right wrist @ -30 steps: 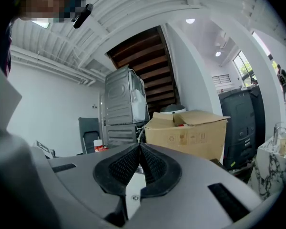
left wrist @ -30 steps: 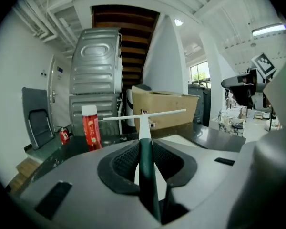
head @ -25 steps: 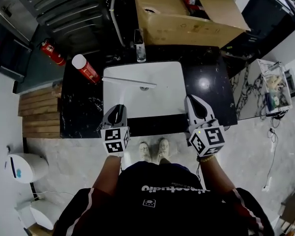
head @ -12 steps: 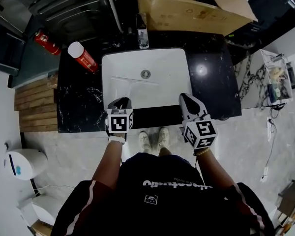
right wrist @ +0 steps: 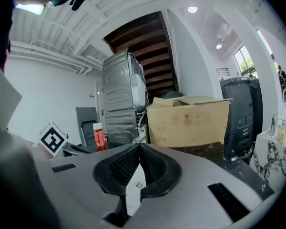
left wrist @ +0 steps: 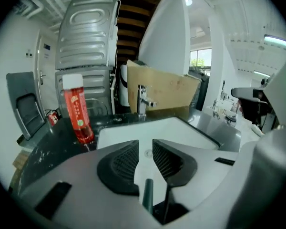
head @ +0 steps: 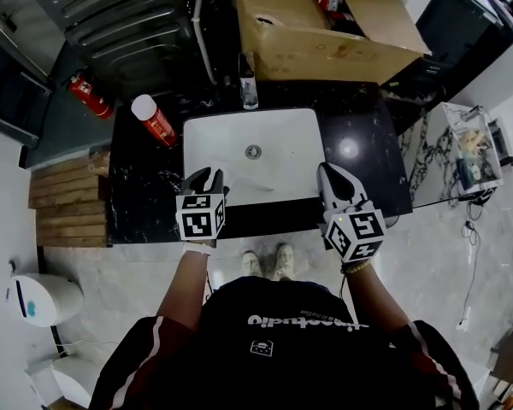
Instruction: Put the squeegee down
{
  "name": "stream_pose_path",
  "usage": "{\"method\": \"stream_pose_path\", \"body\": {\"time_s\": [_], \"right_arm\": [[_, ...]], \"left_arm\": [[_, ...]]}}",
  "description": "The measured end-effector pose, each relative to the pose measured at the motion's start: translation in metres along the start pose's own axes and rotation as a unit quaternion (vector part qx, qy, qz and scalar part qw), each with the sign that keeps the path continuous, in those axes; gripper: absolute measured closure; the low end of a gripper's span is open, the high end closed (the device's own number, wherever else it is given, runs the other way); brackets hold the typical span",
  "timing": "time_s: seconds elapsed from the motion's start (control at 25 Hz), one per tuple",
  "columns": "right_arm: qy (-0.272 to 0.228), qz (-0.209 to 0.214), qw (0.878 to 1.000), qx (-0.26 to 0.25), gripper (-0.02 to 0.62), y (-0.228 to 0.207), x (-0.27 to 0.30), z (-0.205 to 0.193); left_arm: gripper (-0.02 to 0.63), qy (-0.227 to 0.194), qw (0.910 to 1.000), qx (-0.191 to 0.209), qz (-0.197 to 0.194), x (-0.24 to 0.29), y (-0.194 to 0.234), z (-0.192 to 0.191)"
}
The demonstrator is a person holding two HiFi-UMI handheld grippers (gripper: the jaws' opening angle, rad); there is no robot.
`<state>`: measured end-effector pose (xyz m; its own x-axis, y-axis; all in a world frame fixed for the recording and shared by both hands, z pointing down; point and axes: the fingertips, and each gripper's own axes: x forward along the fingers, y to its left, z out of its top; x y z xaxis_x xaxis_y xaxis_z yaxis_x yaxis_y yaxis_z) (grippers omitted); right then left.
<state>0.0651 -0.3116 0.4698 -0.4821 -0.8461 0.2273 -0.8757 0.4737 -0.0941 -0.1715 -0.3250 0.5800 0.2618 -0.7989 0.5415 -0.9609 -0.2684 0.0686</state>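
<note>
Overhead, head view: left gripper (head: pixel 203 178) and right gripper (head: pixel 331 176) hover at the near rim of the sink (head: pixel 282 135). The squeegee cannot be made out, and neither gripper carries it. This view places both grippers but hides their jaw state.
Left gripper view: jaws slightly spread, nothing between. The can (left wrist: pixel 77 109) stands close on the left; a careless sweep that way could topple it.
Right gripper view: jaws pressed together, empty. The box (right wrist: pixel 188 119) fills the view and little of the basin shows, so a pale squeegee lying there could be missed.
</note>
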Motion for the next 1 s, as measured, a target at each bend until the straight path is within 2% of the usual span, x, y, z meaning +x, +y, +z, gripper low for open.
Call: {"method": "stream_pose_path", "body": {"time_s": [0.12,0.2,0.36,0.48,0.56,0.68,1.0], "right_arm": [[-0.034,0.007,0.999,-0.006,0.557,0.001,-0.006,0.04],[-0.061,0.015,0.998,-0.014,0.557,0.003,-0.01,0.07],[-0.114,0.029,0.993,-0.031,0.557,0.01,-0.02,0.127],[-0.131,0.03,0.99,-0.031,0.557,0.013,-0.029,0.154],[-0.134,0.031,0.99,-0.033,0.557,0.014,-0.033,0.164],[-0.14,0.031,0.988,-0.052,0.557,0.019,-0.035,0.175],[-0.146,0.039,0.987,-0.062,0.558,0.031,-0.036,0.181]], "left_arm": [[0.534,-0.067,0.9977,0.002,-0.006,-0.026,-0.003,0.051],[0.566,-0.125,0.9919,0.015,-0.017,-0.047,-0.009,0.088],[0.592,-0.243,0.9674,0.066,-0.026,-0.099,-0.024,0.165],[0.594,-0.302,0.9487,0.086,-0.038,-0.133,-0.038,0.203],[0.594,-0.324,0.9411,0.088,-0.044,-0.148,-0.044,0.218],[0.594,-0.34,0.9357,0.081,-0.047,-0.161,-0.046,0.231],[0.594,-0.343,0.9357,0.069,-0.049,-0.167,-0.04,0.236]]}}
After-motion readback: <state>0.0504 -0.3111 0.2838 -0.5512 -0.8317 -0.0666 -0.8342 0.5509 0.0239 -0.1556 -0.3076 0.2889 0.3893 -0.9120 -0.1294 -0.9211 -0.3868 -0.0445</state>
